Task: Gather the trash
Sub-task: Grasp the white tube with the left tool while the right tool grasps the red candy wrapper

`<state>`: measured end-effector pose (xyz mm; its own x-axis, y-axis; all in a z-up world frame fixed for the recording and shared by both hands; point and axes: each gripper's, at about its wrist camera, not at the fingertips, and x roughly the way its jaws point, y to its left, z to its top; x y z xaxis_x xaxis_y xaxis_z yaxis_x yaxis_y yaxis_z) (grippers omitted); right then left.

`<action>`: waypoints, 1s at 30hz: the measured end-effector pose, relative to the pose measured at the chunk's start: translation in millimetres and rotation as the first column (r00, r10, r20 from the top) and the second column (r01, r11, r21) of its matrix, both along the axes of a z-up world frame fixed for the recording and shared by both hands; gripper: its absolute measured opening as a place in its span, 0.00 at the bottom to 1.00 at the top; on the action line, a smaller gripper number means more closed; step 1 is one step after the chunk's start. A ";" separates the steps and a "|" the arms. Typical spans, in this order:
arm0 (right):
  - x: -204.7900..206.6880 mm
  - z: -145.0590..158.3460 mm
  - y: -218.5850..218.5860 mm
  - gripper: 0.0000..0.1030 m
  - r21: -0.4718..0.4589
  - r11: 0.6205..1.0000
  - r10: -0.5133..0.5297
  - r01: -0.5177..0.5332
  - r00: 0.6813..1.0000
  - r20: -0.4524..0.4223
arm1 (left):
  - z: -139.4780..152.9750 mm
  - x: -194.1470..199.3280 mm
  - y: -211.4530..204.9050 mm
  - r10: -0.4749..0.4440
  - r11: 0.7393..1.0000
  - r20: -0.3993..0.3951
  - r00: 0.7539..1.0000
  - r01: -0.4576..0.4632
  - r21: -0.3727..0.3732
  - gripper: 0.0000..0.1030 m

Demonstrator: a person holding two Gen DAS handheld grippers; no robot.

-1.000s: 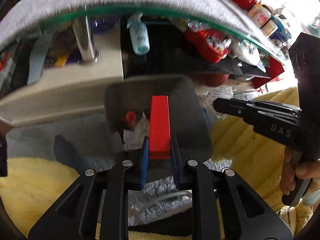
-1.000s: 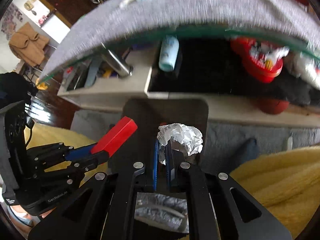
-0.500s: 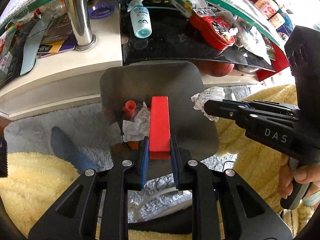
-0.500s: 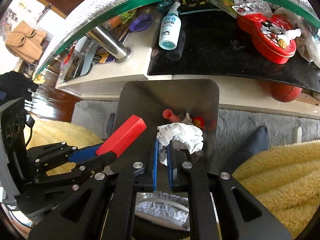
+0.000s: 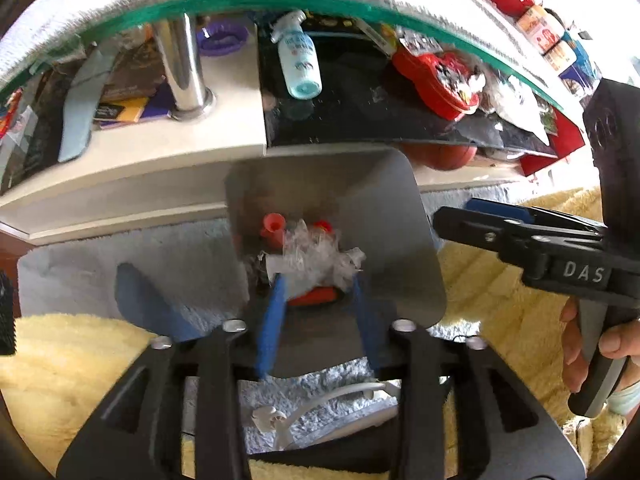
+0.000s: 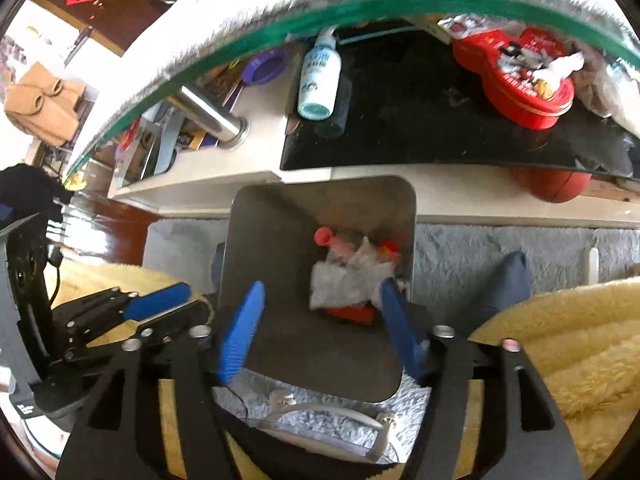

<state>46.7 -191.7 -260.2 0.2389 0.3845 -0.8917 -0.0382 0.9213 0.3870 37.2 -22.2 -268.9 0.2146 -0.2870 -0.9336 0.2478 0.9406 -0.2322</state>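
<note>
Both loads have dropped since the last frames: the red block my left claw [image 5: 318,312] pinched and the crumpled paper wad my right claw [image 6: 320,328] carried now lie inside the steel bin [image 6: 256,248]. Each claw is spread wide and empty above the bin's mouth. Crumpled trash [image 6: 348,280] sits low against the bin's right wall, on top of the red block [image 6: 352,314], beside a pink tube [image 6: 326,238]. To finish well, I'd lift both claws straight up, clear of the rim, before swinging off for more litter. Behind the bin stands a glass-topped counter [image 5: 280,0] whose lower shelf holds a spray bottle [image 5: 300,60] and a red tin [image 5: 436,76]. Around the bin lie a grey rug [image 6: 480,248] and yellow fleece [image 6: 560,340].
</note>
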 end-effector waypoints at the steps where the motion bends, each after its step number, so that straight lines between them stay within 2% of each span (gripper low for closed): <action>1: 1.6 4.1 -3.3 0.71 -0.004 1.000 -0.012 0.012 1.000 0.008 | 2.2 0.3 1.3 0.002 1.000 0.006 1.000 -0.002 0.003 0.45; 5: 6.6 19.6 -13.0 0.81 -0.039 0.998 -0.040 0.042 0.998 0.045 | 19.4 4.2 9.4 0.018 1.000 0.049 0.999 -0.019 0.018 0.66; 8: 11.7 32.6 -21.3 0.87 -0.047 0.997 -0.064 0.068 0.995 0.071 | 31.4 8.5 14.0 0.028 0.999 0.075 0.997 -0.030 0.025 0.78; 11: 18.5 45.1 -28.5 0.89 -0.040 0.995 -0.085 0.089 0.992 0.094 | 44.1 14.2 16.4 0.036 0.999 0.103 0.994 -0.040 0.030 0.87; 18: 43.7 74.3 -39.6 0.89 -0.046 0.993 -0.105 0.113 0.982 0.156 | 75.8 35.5 20.3 0.042 0.998 0.181 0.983 -0.048 0.029 0.90; 23: 71.6 97.8 -46.7 0.89 -0.055 0.990 -0.112 0.126 0.970 0.214 | 93.7 63.8 22.8 0.045 0.998 0.229 0.972 -0.055 0.034 0.91; 30: 114.9 114.2 -42.6 0.89 -0.064 0.991 -0.096 0.116 0.961 0.259 | 109.6 109.6 28.7 0.059 0.996 0.279 0.958 -0.075 0.046 0.90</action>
